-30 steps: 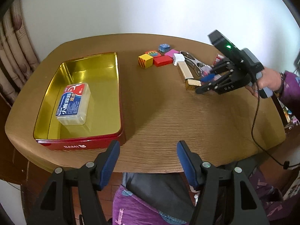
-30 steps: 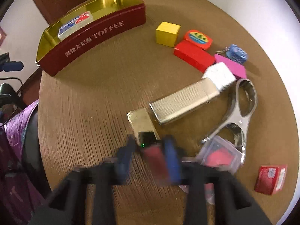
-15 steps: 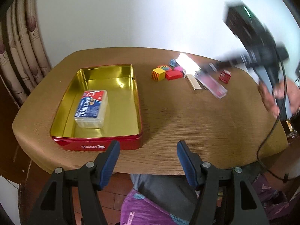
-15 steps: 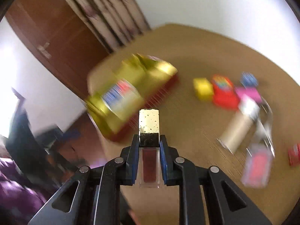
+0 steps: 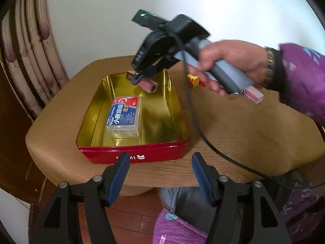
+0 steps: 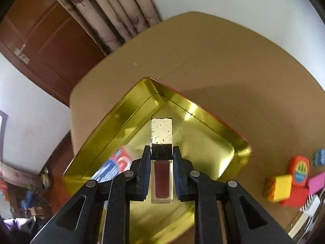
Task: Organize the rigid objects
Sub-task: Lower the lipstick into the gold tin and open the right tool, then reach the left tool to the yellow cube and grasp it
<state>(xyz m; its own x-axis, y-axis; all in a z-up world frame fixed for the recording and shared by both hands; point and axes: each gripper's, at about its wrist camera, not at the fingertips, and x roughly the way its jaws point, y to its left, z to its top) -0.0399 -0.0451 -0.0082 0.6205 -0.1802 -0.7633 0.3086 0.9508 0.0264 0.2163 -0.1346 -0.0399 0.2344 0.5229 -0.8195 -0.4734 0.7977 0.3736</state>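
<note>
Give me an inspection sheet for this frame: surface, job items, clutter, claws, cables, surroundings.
Surface: rounded wooden table.
Job's things: red toffee tin with gold interior holds a clear plastic box; lip gloss tube above the tin.
Clutter: yellow block, red block, pink block, orange round piece grouped right of the tin.
Claws: right claw shut on the tube; left claw open, empty.
Cables: black cable trailing from the right claw.
Surroundings: curtain, brown door, white wall.
</note>
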